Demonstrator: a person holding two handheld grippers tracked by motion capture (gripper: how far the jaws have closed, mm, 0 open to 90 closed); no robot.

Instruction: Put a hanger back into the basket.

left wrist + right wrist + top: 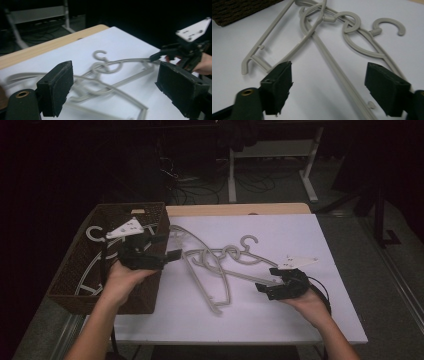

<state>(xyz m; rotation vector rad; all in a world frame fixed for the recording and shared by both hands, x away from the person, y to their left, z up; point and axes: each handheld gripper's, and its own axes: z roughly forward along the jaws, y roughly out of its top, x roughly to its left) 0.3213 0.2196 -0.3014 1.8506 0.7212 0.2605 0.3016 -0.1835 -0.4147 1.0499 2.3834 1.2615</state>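
Several grey plastic hangers (pixel 235 256) lie tangled in the middle of the white table (pixel 310 315). My left gripper (pixel 169 247) hovers open over the right rim of a brown wicker basket (pixel 150 210) and points toward the pile. Between its jaws in the left gripper view (pixel 115 67) the hangers (pixel 107 66) lie farther off. My right gripper (pixel 266 279) is open, low at the right end of the pile. In the right gripper view (pixel 329 67) one hanger bar (pixel 337 70) runs along the table between its wide jaws. The right gripper (pixel 185 50) also appears across the table.
More hangers (pixel 92 232) lie inside the basket, whose corner (pixel 237 10) shows at the upper left of the right gripper view. A wooden strip (pixel 240 209) edges the table's far side. Beyond it stand a white desk frame (pixel 232 175) and floor cables.
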